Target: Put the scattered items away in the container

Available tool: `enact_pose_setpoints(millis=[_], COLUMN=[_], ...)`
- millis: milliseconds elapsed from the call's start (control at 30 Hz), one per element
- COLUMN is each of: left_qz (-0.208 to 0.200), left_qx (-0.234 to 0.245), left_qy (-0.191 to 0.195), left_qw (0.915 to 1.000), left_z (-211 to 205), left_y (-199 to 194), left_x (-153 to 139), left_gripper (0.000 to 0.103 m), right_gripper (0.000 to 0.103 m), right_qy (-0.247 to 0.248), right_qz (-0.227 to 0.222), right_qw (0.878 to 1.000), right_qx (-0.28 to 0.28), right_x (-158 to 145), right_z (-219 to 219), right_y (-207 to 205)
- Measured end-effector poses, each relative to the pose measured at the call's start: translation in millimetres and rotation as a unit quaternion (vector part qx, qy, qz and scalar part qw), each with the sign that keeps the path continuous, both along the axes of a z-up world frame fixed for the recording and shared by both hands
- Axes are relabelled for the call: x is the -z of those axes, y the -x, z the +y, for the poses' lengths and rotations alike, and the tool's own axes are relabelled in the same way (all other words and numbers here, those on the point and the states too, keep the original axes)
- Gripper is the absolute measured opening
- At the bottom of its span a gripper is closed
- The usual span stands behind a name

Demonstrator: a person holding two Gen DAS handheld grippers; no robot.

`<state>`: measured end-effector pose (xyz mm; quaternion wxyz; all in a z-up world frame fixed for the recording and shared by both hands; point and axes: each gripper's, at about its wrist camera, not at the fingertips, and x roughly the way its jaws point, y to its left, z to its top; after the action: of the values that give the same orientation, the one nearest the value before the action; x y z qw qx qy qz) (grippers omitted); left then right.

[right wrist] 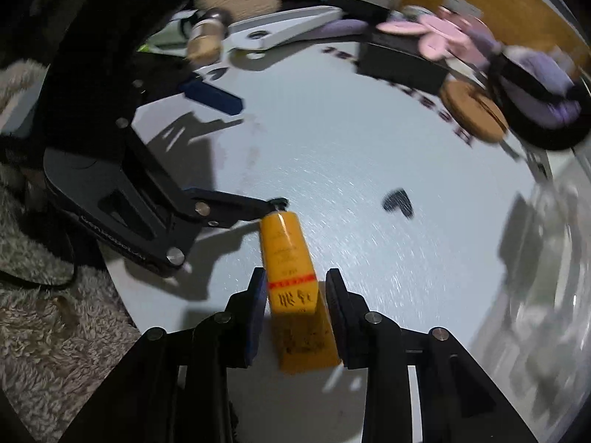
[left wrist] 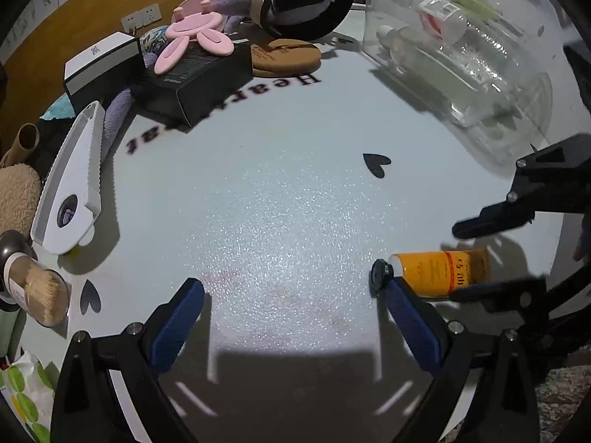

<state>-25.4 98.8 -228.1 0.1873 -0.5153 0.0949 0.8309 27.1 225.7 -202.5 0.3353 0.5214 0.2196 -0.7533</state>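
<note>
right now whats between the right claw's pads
The orange tube lies on the table between the right claw pads, with a slim gap on each side; the right wrist view shows this.

Wide bare stretch of table (left wrist: 280,199) in the middle, open for passage; hemmed at the far edge by black box (left wrist: 199,81), pink toy (left wrist: 195,37) and brown discs (left wrist: 284,57); blocked leftward by white serrated tool (left wrist: 74,184); walled far right by clear container (left wrist: 461,55); orange tube (left wrist: 439,271) lying near right.
</note>
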Motion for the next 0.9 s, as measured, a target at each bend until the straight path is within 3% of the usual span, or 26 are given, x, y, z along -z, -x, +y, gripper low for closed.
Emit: enact_pose_setpoints(millis=[33,267,300,400,533,600,667,800,900], left_qz=[-0.001,-0.002,-0.002,-0.005,-0.035,-0.064,-0.093,-0.131,-0.142], left_qx=[-0.002,-0.006,-0.007,-0.015,-0.031,-0.041,-0.051,-0.068,-0.054], left_qy=[-0.002,-0.007,-0.008,-0.016,-0.067,-0.116,-0.164,-0.281,-0.337], left_qw=[1.0000,1.0000,0.9999,0.9997,0.9967,0.9904,0.9807,0.9483,0.9292], left_z=[0,0,-1,-6,-19,-26,-33,-40,-35], left_y=[0,2,1,-1,-1,1,4,13,19], left_x=[0,1,0,-4,-14,-21,-29,-52,-73], left_gripper=[0.099,0.099,0.099,0.098,0.098,0.094,0.082,0.074,0.070], right_gripper=[0.053,0.053,0.052,0.032,0.031,0.031,0.031,0.031,0.031], right_qy=[-0.003,-0.020,-0.016,-0.010,-0.011,-0.003,0.015,0.073,0.108], right_qz=[0.001,0.014,0.011,0.012,0.018,0.029,0.043,0.064,0.084], right_qw=[1.000,0.999,0.999,0.999,1.000,1.000,0.999,0.995,0.989], right_qx=[0.000,-0.046,-0.044,-0.034,-0.023,-0.012,-0.001,0.030,0.055], right_x=[2,19,19,19,19,11,-3,-39,-67], right_z=[-1,-30,-31,-33,-37,-37,-37,-30,-26], right_y=[-1,3,6,8,10,7,6,1,0])
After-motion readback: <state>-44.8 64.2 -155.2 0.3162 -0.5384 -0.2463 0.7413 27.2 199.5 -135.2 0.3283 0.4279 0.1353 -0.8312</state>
